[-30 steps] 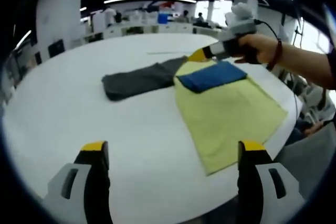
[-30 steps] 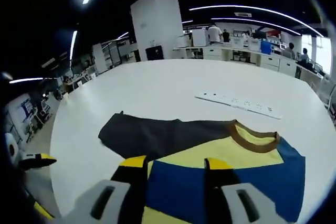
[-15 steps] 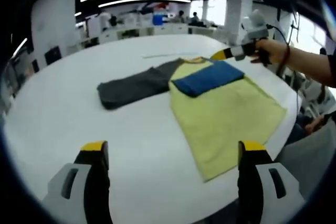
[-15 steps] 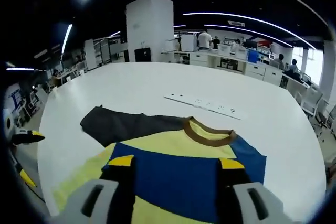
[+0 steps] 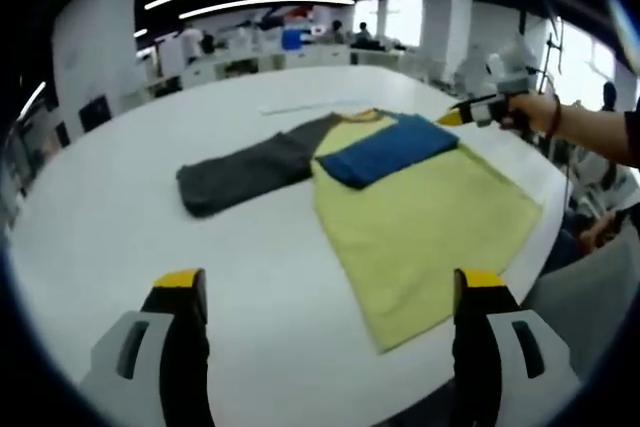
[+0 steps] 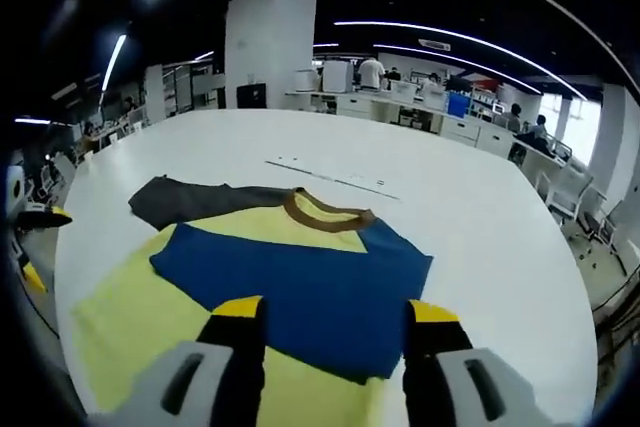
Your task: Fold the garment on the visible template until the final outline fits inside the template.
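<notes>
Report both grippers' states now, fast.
Left gripper: open, holding nothing.
Right gripper: open, empty, above the blue sleeve.

It was a large open-plan office or lab hall. Long strip lights ran across a dark ceiling, a square white pillar stood in the floor, rows of workstations lined the far side with people among them, and the white counter was wide and round.

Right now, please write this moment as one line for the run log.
shirt: flat on table | blue sleeve: folded over body | grey sleeve: spread out | left gripper: open | right gripper: open, empty
</notes>
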A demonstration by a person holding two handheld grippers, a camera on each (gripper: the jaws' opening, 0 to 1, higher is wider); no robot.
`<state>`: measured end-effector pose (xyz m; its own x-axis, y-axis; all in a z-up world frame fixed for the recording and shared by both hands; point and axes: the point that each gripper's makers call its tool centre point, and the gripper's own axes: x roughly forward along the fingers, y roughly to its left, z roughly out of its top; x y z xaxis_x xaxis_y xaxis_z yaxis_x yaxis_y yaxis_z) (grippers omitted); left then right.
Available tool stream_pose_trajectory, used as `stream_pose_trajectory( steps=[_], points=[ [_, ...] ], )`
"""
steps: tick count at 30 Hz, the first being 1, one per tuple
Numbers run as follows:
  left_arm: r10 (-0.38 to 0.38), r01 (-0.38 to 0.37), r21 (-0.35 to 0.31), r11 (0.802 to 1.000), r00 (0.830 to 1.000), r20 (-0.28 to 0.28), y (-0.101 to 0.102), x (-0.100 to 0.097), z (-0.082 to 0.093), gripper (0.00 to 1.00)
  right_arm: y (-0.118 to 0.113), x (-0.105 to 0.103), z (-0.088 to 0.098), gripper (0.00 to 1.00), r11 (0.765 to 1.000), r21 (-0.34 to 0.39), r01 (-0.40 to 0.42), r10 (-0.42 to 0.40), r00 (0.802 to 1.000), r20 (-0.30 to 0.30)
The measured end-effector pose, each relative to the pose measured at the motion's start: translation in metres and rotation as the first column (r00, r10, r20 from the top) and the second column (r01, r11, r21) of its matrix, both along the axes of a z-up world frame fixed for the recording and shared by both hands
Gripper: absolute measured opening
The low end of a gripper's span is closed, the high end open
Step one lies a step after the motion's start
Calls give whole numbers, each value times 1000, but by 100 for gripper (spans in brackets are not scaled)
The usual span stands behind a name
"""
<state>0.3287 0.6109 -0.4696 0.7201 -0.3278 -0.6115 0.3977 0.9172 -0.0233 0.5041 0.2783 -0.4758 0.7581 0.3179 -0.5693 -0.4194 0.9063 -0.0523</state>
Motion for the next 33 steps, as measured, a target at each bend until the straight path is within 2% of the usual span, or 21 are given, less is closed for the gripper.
stream_pose_trajectory(
  steps=[9, 15, 24, 28, 33],
  points=[
    [-6, 6, 0, 1000, 1000, 10, -4, 3, 2, 99, -32, -9, -15, 48, 999, -24, 49, -49, 998, -24],
    [-5, 5, 3, 1000, 1000, 6, -4, 2, 2, 99, -45, -13, -26, 36, 997, -53, 51, -53, 998, -33],
    [-3, 3, 9, 1000, 1000, 4, -4, 1, 2, 99, -54, -17, -37, 21, 997, -65, 45, -48, 997, -53],
    [-8, 8, 11, 1000, 1000, 6, -6, 2, 2, 99, -55, -16, -45, 18, 997, -74, 39, -44, 997, -71],
    [-7, 7, 12, 1000, 1000, 6, -6, 2, 3, 99, -50, -14, -51, 13, 998, -51, 31, -35, 997, -75]
  ],
)
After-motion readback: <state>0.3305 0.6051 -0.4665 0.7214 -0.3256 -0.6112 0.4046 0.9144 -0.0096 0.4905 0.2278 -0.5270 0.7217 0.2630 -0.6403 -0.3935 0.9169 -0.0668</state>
